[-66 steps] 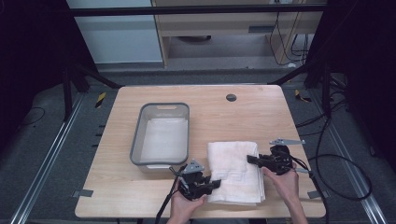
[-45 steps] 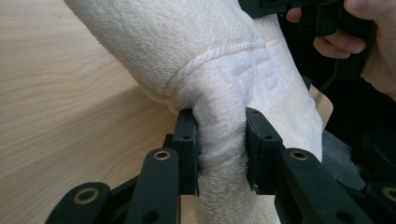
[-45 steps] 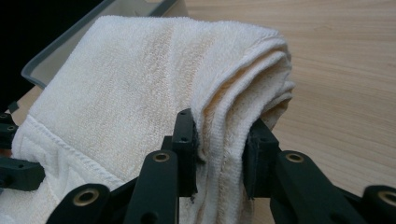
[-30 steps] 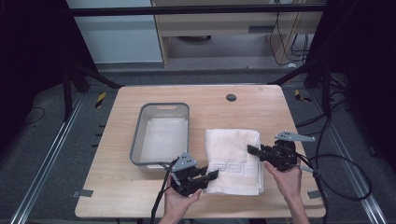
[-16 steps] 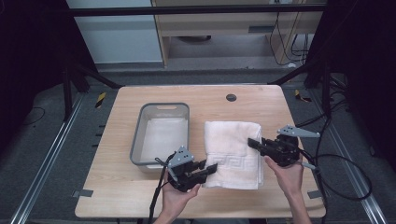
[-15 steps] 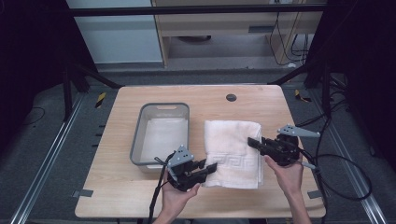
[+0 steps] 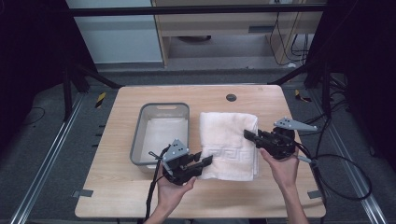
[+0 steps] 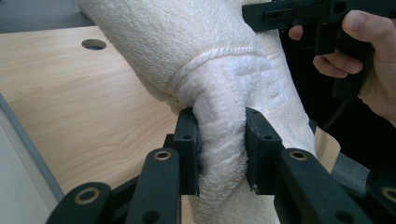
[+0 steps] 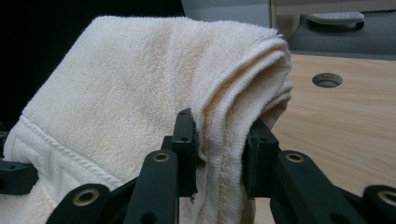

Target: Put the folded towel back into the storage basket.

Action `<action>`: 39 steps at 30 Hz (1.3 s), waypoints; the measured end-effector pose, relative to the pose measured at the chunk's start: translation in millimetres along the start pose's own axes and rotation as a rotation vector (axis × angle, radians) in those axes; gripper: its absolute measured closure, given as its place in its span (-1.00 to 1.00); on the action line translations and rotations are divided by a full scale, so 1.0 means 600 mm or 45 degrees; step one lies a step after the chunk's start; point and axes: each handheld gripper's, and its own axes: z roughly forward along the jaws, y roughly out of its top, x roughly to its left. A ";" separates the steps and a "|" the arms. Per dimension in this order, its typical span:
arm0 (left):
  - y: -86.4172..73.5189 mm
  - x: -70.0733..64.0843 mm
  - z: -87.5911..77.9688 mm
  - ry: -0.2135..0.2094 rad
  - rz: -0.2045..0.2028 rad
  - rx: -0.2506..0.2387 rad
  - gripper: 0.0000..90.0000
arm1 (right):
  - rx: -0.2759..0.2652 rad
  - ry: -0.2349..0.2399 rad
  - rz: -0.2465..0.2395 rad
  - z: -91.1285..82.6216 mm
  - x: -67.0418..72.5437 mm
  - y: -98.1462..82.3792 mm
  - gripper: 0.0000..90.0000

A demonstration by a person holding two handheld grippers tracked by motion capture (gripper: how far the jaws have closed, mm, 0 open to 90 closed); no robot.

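From the high view, I am holding the folded white towel (image 7: 229,144) over the wooden table (image 7: 116,186), just right of the grey bin (image 7: 161,133). My left gripper (image 7: 203,162) is biting the towel's near left corner, and my right gripper (image 7: 250,136) is biting its right edge.

In the left gripper view, my left gripper (image 8: 219,149) is squeezing a thick bunch of towel (image 8: 205,56) between its pads, clamped firmly on the cloth. My other hand (image 8: 359,51) is showing at the upper right with its gripper.

In the right gripper view, my right gripper (image 9: 219,149) is clamping the stacked layers of the towel (image 9: 140,79) at its folded edge, with the table (image 9: 341,121) and its round hole (image 9: 327,80) lying beyond.
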 end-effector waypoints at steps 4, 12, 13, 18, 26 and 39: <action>0.007 0.002 -0.006 0.015 0.010 -0.017 0.53 | -0.014 -0.007 -0.016 0.002 0.007 0.010 0.57; 0.017 0.003 -0.021 0.033 0.025 -0.044 0.53 | -0.040 0.004 -0.028 0.000 0.019 0.025 0.57; 0.018 0.004 -0.023 0.035 0.026 -0.047 0.53 | -0.045 0.003 -0.032 0.001 0.022 0.029 0.56; 0.031 0.010 -0.035 0.050 0.034 -0.063 0.53 | -0.067 0.012 -0.039 0.006 0.029 0.042 0.57; 0.036 0.020 -0.052 0.086 0.041 -0.086 0.53 | -0.088 0.025 -0.058 0.024 0.046 0.057 0.56; 0.041 0.047 -0.073 0.130 0.030 -0.098 0.53 | -0.101 0.031 -0.074 0.051 0.067 0.071 0.56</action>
